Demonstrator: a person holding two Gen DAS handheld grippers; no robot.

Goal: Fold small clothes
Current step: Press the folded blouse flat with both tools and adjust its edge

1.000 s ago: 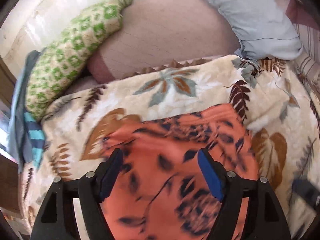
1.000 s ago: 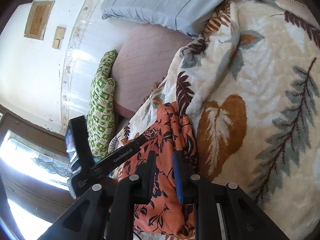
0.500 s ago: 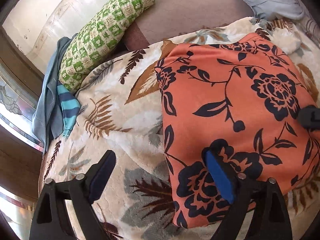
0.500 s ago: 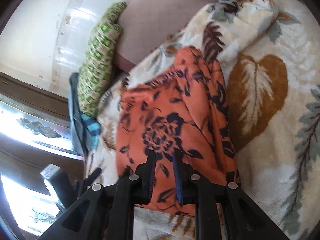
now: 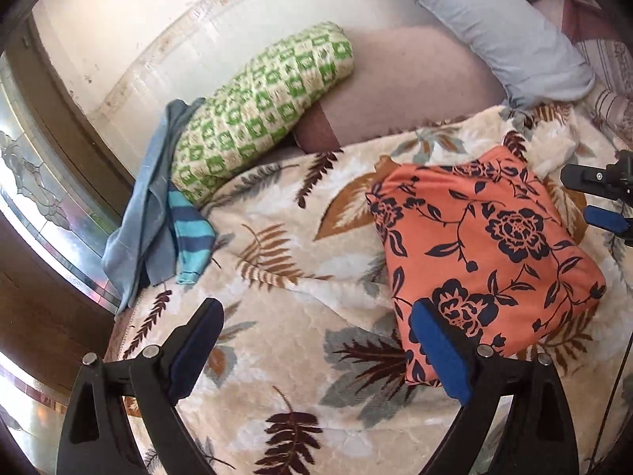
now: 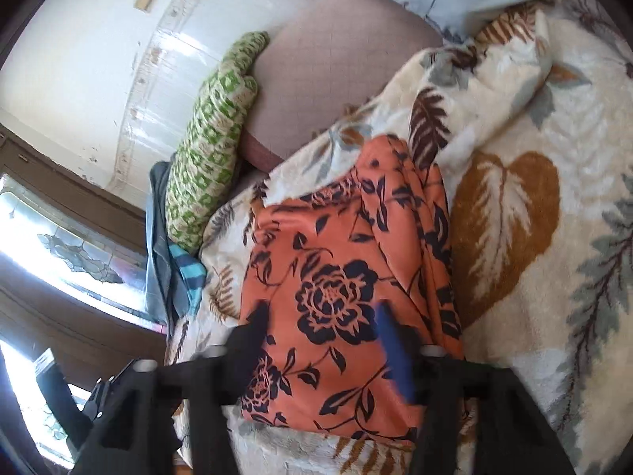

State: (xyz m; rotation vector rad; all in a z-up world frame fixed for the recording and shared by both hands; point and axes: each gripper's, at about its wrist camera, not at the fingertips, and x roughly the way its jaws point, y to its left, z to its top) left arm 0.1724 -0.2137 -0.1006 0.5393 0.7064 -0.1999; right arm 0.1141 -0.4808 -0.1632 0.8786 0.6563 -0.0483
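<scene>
An orange garment with dark flowers lies folded flat on the leaf-print blanket; it also shows in the right wrist view. My left gripper is open and empty, hovering at the garment's near left corner. My right gripper is open and empty just above the garment's near edge; its fingers are blurred. The right gripper also shows at the right edge of the left wrist view.
A green checked pillow leans on a pink cushion at the back. A grey-blue cloth and a teal striped cloth lie by the window. A pale blue pillow lies behind. The blanket edge drops off near the window.
My right gripper has opened and let go of the orange garment. The garment now lies flat and folded. My left gripper has pulled back and to the left of it.
</scene>
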